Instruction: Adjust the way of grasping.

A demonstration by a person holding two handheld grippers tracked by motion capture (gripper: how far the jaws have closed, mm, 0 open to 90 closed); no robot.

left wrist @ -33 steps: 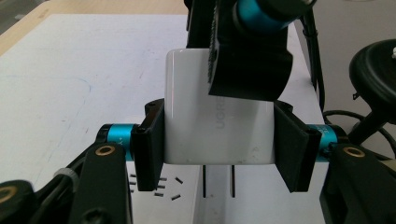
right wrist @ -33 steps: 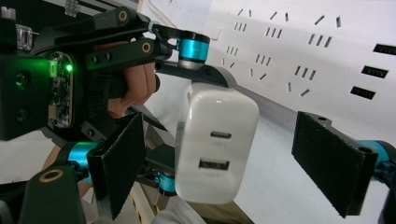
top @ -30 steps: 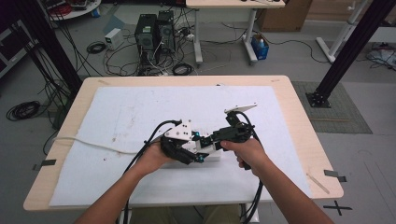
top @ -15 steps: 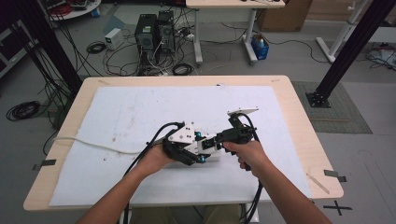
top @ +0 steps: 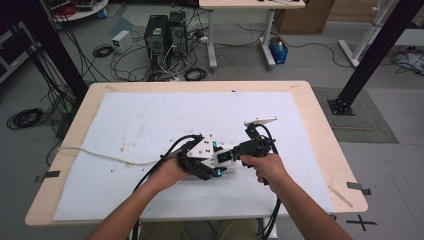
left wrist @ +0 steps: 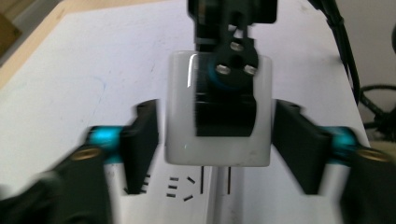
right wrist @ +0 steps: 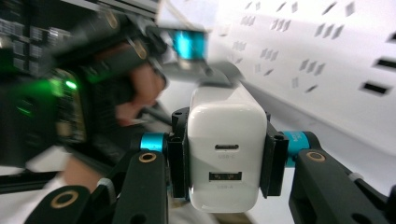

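Because the right gripper (right wrist: 224, 172) pinches the white USB charger (right wrist: 224, 154) flat between both pads, its USB-C and USB-A ports facing that gripper's camera, the charger sits firmly for now. The risk lies in the crowding. In the left gripper view the left gripper (left wrist: 217, 144) has its jaws spread to either side of the same charger (left wrist: 217, 114), apparently not touching it, while the other gripper's black mount sits across the charger's face. If the left jaws close off-centre, or the right ones let go before the left have a hold, I judge the smooth block could twist or drop onto the white mat (top: 150, 115). The two tools could also knock together, as close as they are.

From above, both grippers meet low on the mat, near the person's edge of the table (top: 320, 110), with the charger hidden between them; the left hand (top: 167, 172) and right hand (top: 267, 165) nearly face each other. Farther off, computer towers (top: 162, 32) stand on the floor.

Compared with a second ago, the pair sits in almost the same spot, and the hands have barely shifted.
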